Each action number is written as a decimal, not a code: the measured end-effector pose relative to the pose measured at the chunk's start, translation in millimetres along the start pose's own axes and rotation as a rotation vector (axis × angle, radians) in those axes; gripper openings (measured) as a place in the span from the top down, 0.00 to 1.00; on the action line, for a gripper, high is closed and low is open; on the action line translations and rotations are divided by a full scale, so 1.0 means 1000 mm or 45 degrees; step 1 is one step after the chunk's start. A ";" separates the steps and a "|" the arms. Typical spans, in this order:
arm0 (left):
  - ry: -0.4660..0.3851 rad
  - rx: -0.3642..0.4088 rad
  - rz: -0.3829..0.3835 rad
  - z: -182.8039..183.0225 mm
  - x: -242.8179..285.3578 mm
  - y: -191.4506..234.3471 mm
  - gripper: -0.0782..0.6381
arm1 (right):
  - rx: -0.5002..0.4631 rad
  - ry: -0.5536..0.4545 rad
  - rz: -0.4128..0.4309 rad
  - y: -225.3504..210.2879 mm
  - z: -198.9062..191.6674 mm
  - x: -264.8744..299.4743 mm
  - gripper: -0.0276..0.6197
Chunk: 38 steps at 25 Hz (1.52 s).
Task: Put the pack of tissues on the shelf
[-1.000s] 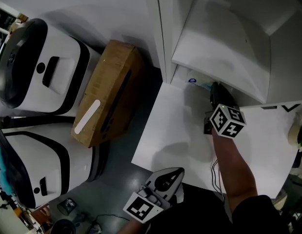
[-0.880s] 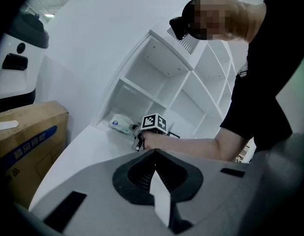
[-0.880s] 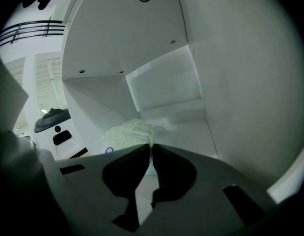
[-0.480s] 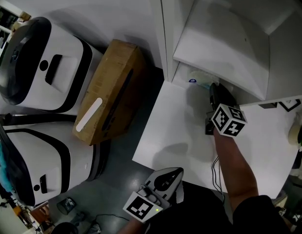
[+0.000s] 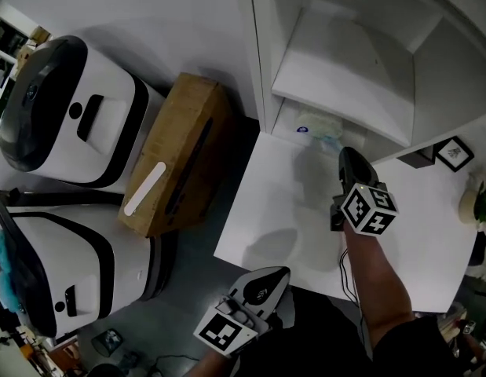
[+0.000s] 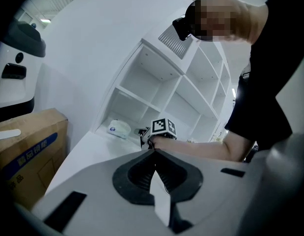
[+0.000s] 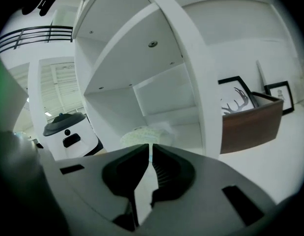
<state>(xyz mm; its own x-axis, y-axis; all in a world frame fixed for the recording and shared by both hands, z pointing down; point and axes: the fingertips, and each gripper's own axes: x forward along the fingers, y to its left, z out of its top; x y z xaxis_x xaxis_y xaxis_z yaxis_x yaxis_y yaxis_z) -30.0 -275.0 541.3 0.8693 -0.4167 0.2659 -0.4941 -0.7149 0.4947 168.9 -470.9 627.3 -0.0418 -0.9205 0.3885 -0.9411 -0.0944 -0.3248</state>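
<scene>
The pack of tissues (image 5: 316,125) lies in the lowest compartment of the white shelf (image 5: 262,69), at its left end. It is pale, with a small blue mark. My right gripper (image 5: 346,155) hovers over the white table (image 5: 266,226) just in front of the pack, jaws shut and holding nothing. The right gripper view shows the pack (image 7: 142,133) beyond the shut tips (image 7: 151,146). My left gripper (image 5: 283,273) is low by the table's near edge, shut and empty. The left gripper view shows the pack (image 6: 117,128) and the right gripper (image 6: 143,132).
A brown cardboard box (image 5: 176,159) stands on the floor left of the table. Two white and black machines (image 5: 66,108) (image 5: 58,269) sit farther left. Framed pictures (image 5: 454,153) (image 7: 237,100) and a dark wooden box (image 7: 252,124) stand right of the shelf post.
My right gripper has drawn back a little from the shelf opening, and more of the tissue pack now shows in the compartment. The left gripper has hardly moved.
</scene>
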 end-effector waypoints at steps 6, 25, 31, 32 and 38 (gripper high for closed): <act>-0.010 0.053 -0.053 0.008 -0.017 -0.013 0.88 | -0.003 -0.035 0.067 0.022 0.013 -0.047 0.94; -0.079 0.191 -0.193 0.025 -0.089 -0.074 0.88 | -0.079 -0.086 0.207 0.102 0.015 -0.216 0.95; -0.099 0.211 -0.206 0.021 -0.114 -0.086 0.88 | -0.095 -0.087 0.241 0.123 0.003 -0.253 0.95; -0.099 0.214 -0.204 0.020 -0.118 -0.087 0.88 | -0.094 -0.088 0.246 0.126 0.002 -0.258 0.95; -0.121 0.225 -0.196 0.015 -0.139 -0.097 0.88 | -0.101 -0.103 0.283 0.151 -0.004 -0.289 0.95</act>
<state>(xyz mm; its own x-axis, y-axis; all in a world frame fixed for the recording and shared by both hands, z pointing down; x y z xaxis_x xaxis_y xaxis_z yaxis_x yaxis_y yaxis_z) -103.0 -156.5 444.1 0.9333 -0.3402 0.1153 -0.3582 -0.8576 0.3691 37.6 -217.4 469.7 -0.2267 -0.9431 0.2433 -0.9352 0.1410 -0.3249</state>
